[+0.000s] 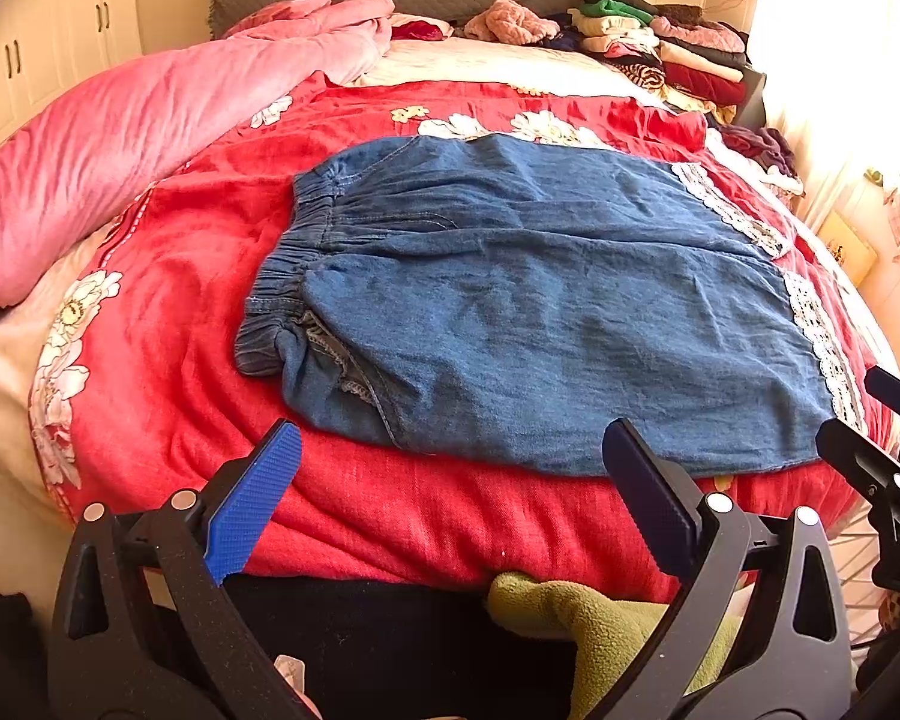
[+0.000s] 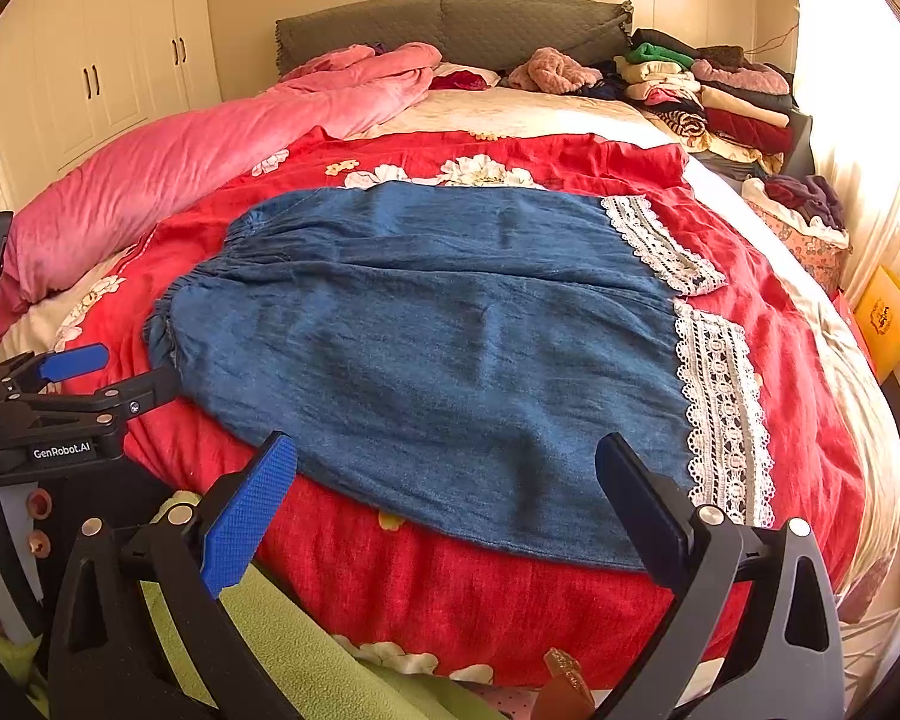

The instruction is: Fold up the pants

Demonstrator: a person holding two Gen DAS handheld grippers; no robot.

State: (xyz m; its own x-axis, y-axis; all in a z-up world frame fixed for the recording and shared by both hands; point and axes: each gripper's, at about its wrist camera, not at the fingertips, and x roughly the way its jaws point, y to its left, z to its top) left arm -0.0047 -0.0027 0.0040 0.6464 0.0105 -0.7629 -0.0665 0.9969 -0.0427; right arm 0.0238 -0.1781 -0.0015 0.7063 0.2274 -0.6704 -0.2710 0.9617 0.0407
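The denim pants (image 1: 540, 300) are being left flat on the red quilt (image 1: 168, 312), waistband leftward, lace cuffs rightward. The left gripper (image 1: 450, 480) and right gripper (image 2: 450, 492) are being held wide, empty, short of the near edge; probably grasping comes next.

Walls: cream, plain
Wardrobe (image 2: 90, 78): cream doors with dark handles, along the left wall
Bed: grey quilted headboard (image 2: 450, 24) against the far wall; red floral bedspread (image 2: 510, 588)
Light: bright daylight from the right through pale curtains (image 2: 852, 168)
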